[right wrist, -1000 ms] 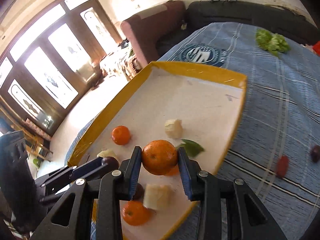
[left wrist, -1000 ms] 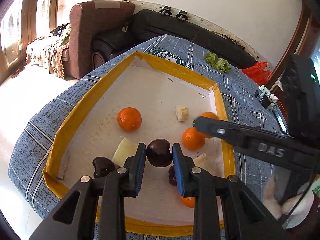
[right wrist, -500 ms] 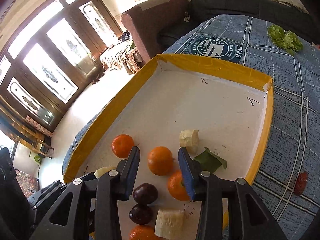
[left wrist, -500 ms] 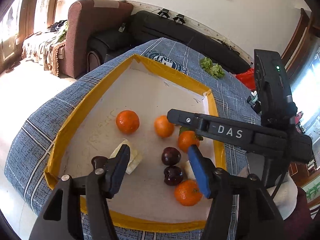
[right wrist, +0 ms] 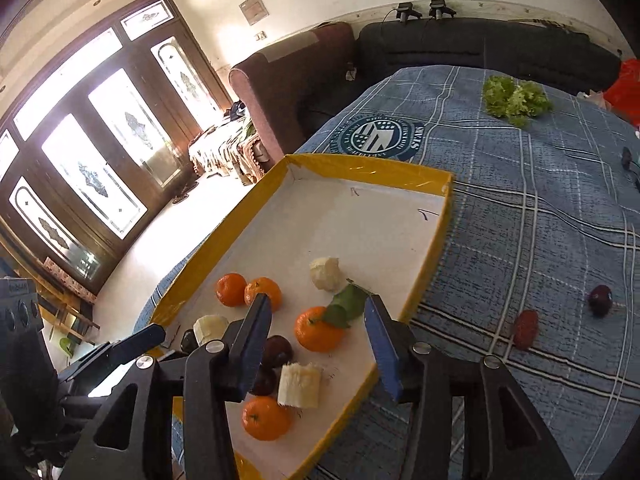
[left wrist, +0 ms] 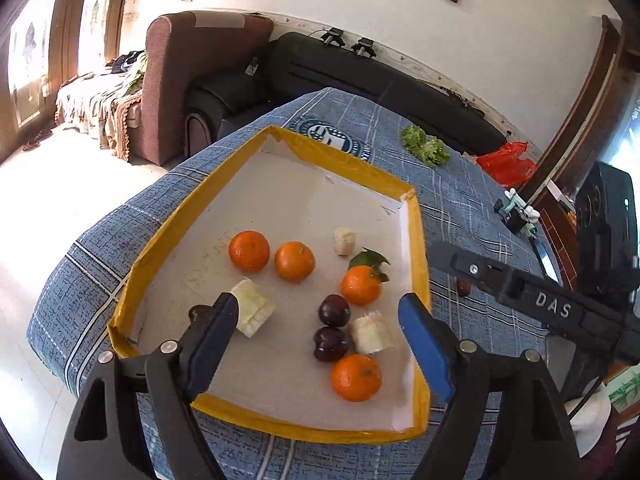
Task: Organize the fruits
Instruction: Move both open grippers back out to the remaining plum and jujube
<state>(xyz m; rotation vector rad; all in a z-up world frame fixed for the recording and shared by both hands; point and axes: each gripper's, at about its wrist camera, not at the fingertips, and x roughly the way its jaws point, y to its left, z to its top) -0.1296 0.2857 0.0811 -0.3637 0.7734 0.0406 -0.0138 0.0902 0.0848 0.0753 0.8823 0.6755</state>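
Nearby: lettuce (right wrist: 516, 100), plum (right wrist: 600, 299) on cloth (right wrist: 540, 220), outside tray (right wrist: 368, 168).

In the left wrist view the tray (left wrist: 168, 240) lies mid-frame on the cloth (left wrist: 472, 200), holding oranges (left wrist: 249, 251), plums (left wrist: 334, 311) and banana pieces (left wrist: 252, 312) in its lower half, lettuce (left wrist: 426, 146) upper right.

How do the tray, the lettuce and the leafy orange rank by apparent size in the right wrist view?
1. Tray
2. Lettuce, though it lies farther from the camera, so it looks smaller than it is
3. Leafy orange
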